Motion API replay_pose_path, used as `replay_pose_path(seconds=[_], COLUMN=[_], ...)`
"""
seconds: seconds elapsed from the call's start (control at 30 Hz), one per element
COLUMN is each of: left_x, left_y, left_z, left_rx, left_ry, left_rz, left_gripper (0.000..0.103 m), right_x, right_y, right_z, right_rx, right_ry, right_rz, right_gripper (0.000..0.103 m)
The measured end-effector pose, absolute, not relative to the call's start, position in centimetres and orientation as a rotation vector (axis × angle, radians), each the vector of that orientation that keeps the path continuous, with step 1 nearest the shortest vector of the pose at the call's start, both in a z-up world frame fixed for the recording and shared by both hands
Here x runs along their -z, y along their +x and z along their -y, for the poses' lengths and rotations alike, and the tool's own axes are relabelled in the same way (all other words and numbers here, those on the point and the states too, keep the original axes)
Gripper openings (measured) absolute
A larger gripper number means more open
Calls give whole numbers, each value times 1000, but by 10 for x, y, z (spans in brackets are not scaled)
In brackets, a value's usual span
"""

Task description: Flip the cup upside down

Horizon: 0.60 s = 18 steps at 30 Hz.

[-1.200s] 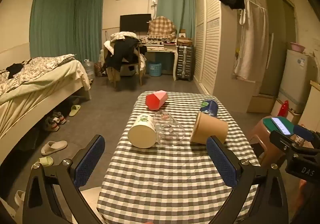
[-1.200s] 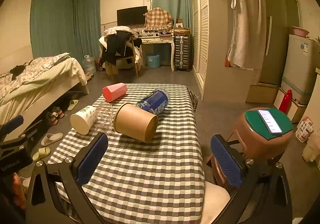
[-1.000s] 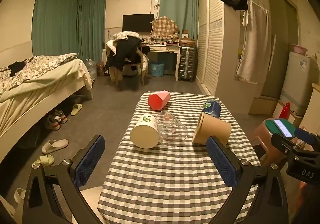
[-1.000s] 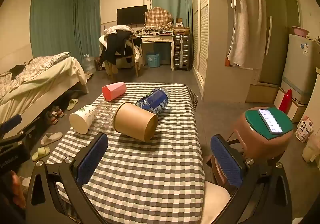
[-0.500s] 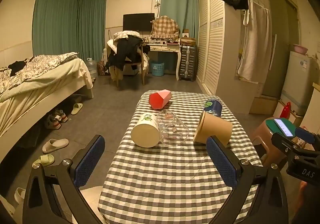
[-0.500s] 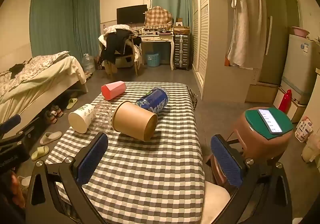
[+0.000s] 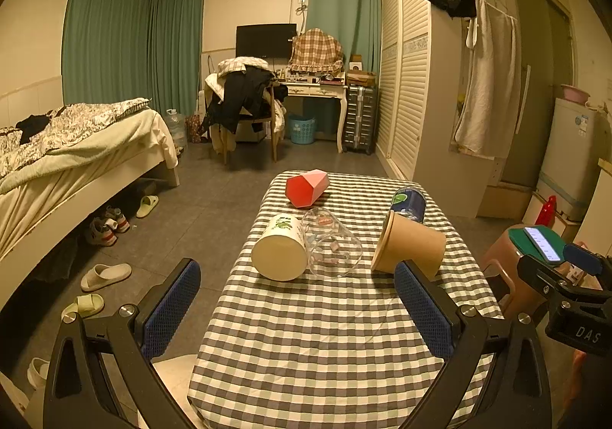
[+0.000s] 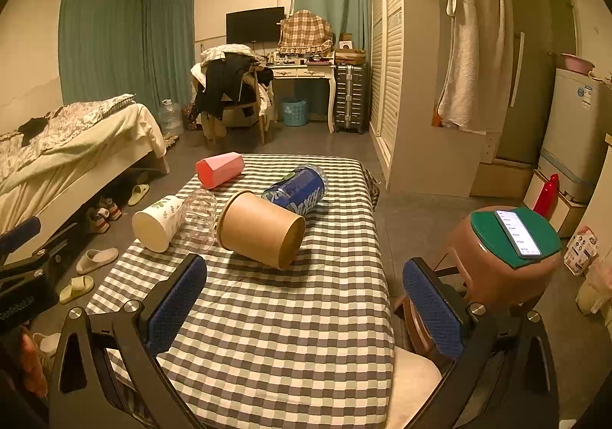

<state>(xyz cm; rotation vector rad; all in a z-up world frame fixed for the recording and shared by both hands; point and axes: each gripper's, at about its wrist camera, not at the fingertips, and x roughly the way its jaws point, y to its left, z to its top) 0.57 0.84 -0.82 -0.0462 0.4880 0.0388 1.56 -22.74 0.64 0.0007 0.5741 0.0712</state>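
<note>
Left wrist view: the left tool (image 7: pixel 294 295) hangs wide open and empty over the near end of the checked bench (image 7: pixel 329 345). Five cups lie on their sides farther along: a white cup (image 7: pixel 281 247) touching a clear cup (image 7: pixel 331 243), a brown paper cup (image 7: pixel 409 247) to the right, a blue cup (image 7: pixel 409 201) just behind it, and a red cup (image 7: pixel 308 187) farthest. Right wrist view: the right tool (image 8: pixel 304 299), equally spread and empty, sits at the bench's near right; the brown paper cup (image 8: pixel 262 228) lies nearest it.

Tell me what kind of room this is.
Most likely a lived-in bedroom or studio flat: an unmade bed, a louvred wardrobe, and a desk under a wall TV.
</note>
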Motion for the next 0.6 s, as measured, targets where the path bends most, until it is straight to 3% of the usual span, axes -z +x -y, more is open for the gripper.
replay_pose_path(seconds=[0.6], left_x=[10], left_y=[7], left_z=[-9], left_rx=[-38], left_ry=[-45], left_rz=[-491], left_gripper=[103], right_x=[-6], right_y=[17], right_z=[223], right_rx=[-77], right_ry=[-8], right_rz=[-576], right_gripper=[103])
